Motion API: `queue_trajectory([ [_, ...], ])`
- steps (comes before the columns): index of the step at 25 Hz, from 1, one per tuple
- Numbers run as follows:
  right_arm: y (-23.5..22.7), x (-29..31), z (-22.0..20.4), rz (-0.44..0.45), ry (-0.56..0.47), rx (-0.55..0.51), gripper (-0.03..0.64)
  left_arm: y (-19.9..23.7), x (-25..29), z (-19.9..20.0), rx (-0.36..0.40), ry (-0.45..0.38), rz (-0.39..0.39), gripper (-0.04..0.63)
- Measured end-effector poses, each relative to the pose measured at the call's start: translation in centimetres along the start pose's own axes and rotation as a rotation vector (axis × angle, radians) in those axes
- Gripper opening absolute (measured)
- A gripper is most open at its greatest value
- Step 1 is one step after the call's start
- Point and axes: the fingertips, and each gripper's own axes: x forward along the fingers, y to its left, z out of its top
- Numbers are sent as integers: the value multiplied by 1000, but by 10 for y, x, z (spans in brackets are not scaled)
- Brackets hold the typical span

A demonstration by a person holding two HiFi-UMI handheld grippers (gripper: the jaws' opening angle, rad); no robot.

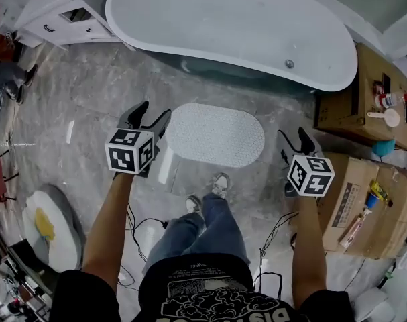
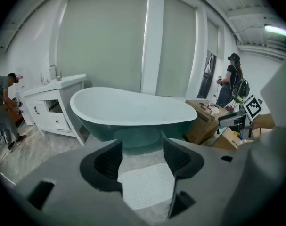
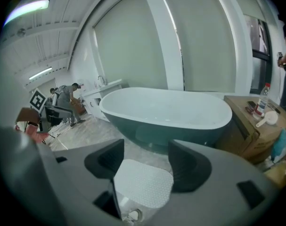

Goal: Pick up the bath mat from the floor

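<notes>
A white, bumpy oval bath mat (image 1: 216, 134) lies flat on the grey marble floor in front of the tub. It also shows between the jaws in the left gripper view as the mat (image 2: 146, 186) and in the right gripper view as the mat (image 3: 143, 182). My left gripper (image 1: 148, 118) is held in the air at the mat's left end, open and empty. To the mat's right, beside the cardboard boxes, my right gripper (image 1: 294, 141) is raised as well, open, nothing between its jaws. Both stand well above the floor.
A white and teal freestanding bathtub (image 1: 257, 29) stands just behind the mat. Cardboard boxes (image 1: 364, 200) with bottles and brushes line the right. A white vanity (image 1: 59, 15) is at back left. My feet (image 1: 220, 184) stand at the mat's near edge. Cables trail on the floor (image 1: 89, 92).
</notes>
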Motion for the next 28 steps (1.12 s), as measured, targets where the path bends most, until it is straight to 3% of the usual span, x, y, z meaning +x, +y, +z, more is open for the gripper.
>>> queue_trajectory([
  [9, -4, 47, -62, 4, 54, 27, 298, 21, 39, -86, -29, 85, -43, 300],
  [18, -15, 100, -149, -35, 111, -9, 299, 53, 98, -165, -83, 100, -71, 314],
  [28, -29, 167, -243, -49, 135, -29, 301, 80, 168, -282, -105, 136, -73, 333],
])
